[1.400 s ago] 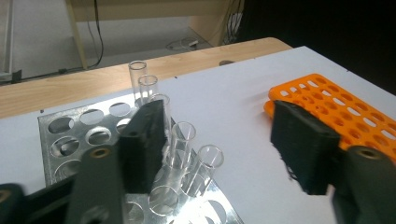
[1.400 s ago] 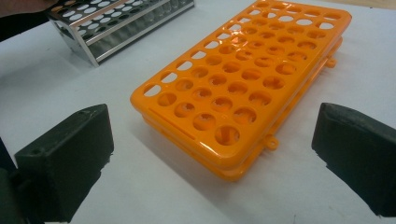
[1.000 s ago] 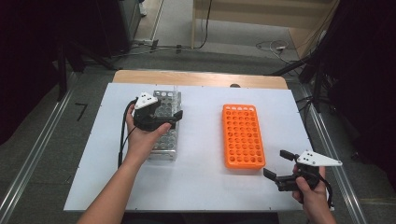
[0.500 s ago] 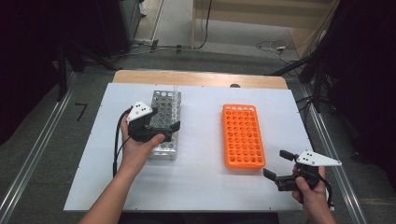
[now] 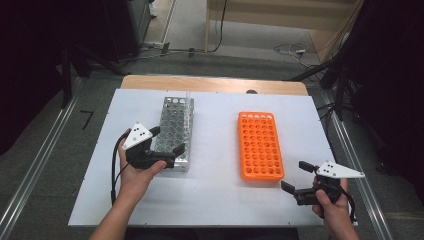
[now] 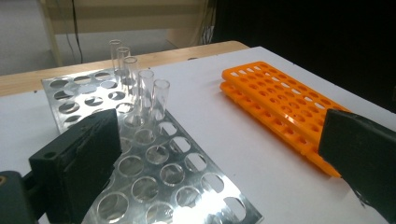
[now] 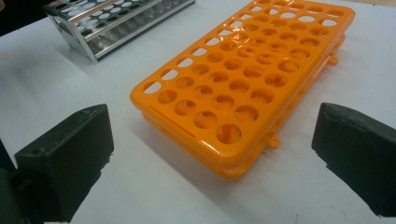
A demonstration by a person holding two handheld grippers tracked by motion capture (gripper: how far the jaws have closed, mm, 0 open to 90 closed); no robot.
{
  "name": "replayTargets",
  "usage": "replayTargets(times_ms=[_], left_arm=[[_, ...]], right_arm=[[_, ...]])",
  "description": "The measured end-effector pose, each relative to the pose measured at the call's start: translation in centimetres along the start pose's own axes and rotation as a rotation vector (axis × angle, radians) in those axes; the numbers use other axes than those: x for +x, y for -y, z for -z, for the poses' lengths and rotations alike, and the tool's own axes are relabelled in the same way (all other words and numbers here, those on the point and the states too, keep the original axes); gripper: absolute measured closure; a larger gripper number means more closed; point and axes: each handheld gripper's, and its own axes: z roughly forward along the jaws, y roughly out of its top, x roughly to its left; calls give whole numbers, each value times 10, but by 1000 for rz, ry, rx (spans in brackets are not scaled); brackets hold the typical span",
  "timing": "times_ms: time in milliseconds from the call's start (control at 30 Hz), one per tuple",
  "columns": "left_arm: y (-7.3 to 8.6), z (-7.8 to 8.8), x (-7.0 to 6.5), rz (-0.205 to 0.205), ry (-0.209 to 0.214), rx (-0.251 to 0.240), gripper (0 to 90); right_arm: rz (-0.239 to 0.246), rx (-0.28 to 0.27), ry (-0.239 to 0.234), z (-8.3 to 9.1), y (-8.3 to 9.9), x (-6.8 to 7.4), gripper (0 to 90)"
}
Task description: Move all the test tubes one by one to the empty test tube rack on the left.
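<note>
Clear glass tubes (image 6: 140, 91) stand at the far end of the shiny metal rack (image 5: 176, 131), and your left gripper (image 5: 162, 146) waits wide open at its near end, ready to grab.

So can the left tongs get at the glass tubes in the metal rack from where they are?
Probably yes: the left tongs are open over the metal rack, and only empty holes lie between them and the glass tubes.

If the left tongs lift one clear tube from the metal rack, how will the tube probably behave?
The clear tubes look like thin glass or plastic, so probably light, smooth and slippery, perhaps fragile under a hard squeeze. Being round, one would likely roll if laid on the table. Standing in the metal rack, they seem held upright.
</note>
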Motion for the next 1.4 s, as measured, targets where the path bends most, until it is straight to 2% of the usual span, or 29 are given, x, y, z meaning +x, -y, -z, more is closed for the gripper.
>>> replayTargets(times_ms=[567,767,1000,1100,1267,1400], left_arm=[[27,39,3,19,-28,-8,0],[35,51,4,24,-25,-14,0],[44,67,9,48,-33,-34,0],[48,71,11,33,-50,-27,0],[52,74,17,53,-54,-38,0],[54,74,19,55,-58,-28,0]], right_arm=[[-2,6,6,-2,2,-1,0],[3,9,9,-2,2,-3,0],[-3,10,18,-2,3,-5,0],[-2,9,21,-2,3,-7,0],[0,8,26,-1,4,-8,0],[2,7,28,0,4,-9,0]])
